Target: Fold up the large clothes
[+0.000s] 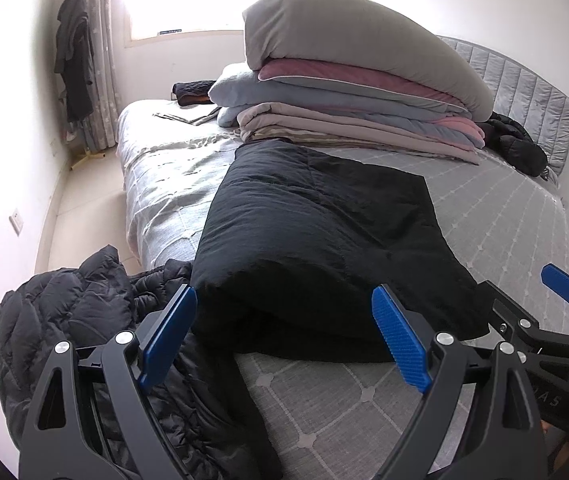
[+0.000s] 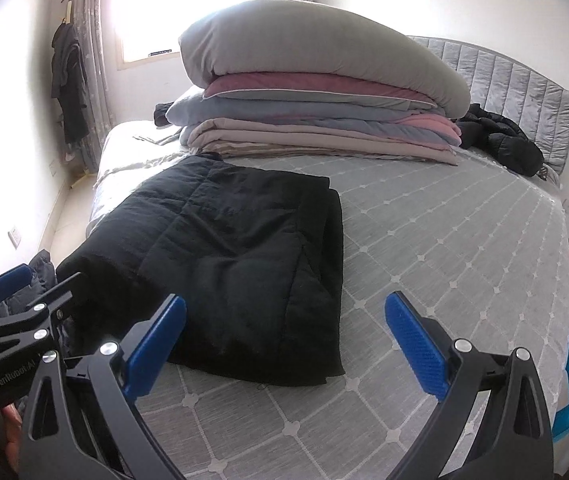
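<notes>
We were over a grey quilted bed (image 2: 444,240) in a bright room with one window (image 2: 180,0). One folded black coat (image 2: 224,240) lay flat on its left half, near the foot edge. One stack of folded bedding (image 2: 324,100) sat behind it. Both the left gripper (image 1: 284,340) and right gripper (image 2: 284,340) hung released, jaws wide apart, gripping nothing

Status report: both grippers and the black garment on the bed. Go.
Left gripper open, empty. Right gripper open, empty. Black quilted garment folded on grey bed. Black puffer jacket beside it.
</notes>
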Tool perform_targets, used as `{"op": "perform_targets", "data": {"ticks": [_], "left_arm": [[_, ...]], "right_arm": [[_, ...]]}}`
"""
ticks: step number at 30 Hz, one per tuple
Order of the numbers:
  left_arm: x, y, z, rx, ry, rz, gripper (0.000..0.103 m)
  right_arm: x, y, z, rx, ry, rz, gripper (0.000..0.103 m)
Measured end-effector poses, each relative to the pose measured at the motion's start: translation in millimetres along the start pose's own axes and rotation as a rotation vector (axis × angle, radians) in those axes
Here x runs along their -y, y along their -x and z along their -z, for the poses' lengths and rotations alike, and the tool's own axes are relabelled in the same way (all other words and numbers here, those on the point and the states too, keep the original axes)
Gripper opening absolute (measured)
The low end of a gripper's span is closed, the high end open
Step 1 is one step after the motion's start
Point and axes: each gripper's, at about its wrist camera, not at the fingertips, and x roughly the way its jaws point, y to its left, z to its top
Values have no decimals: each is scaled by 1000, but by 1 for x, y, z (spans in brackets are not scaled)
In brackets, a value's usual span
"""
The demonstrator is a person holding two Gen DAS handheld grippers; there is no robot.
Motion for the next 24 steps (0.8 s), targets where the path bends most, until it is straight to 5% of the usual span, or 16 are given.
{"op": "perform_targets", "data": {"ticks": [24], "left_arm": [[1,-3,0,-22,9,-1,86]], "right_arm": [[-2,-5,-3,-36,-7,13,96]]}}
